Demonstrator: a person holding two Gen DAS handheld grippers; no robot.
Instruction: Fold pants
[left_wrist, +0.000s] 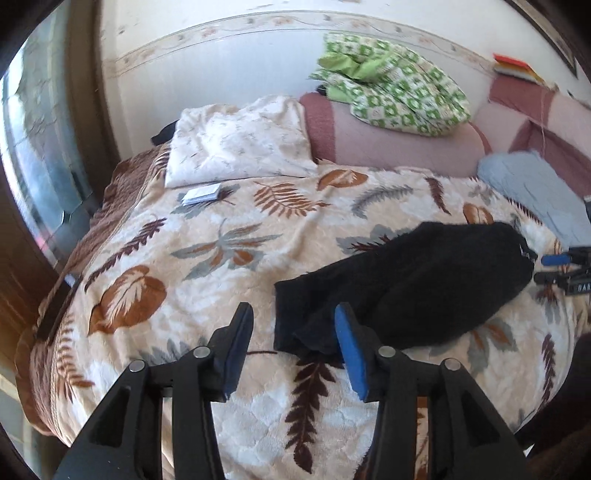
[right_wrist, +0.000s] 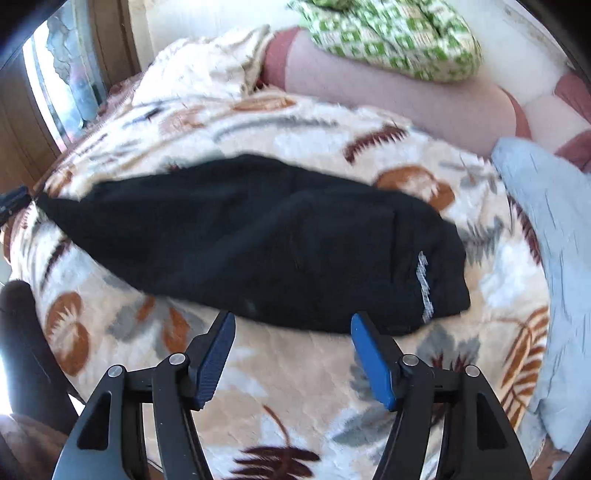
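Right up close, the left gripper (left_wrist: 293, 325) hangs with its jaws apart and nothing between them, over the leaf-print blanket (left_wrist: 221, 258). The black pants (left_wrist: 406, 280) lie folded lengthwise across the bed, just beyond. The right gripper (right_wrist: 291, 334) is spread wide too, empty, at the near edge of the pants. Far side: a cream pillow (left_wrist: 240, 144), a green-patterned cloth (left_wrist: 399, 92) on pink bolsters (left_wrist: 399, 144), a white wall (left_wrist: 229, 70). A grey-blue cloth (right_wrist: 546, 206) lies right.

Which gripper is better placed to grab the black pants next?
Probably the left gripper: its open jaws sit right at the black fleece pants' near corner. The right gripper, also open, hangs short of their edge.
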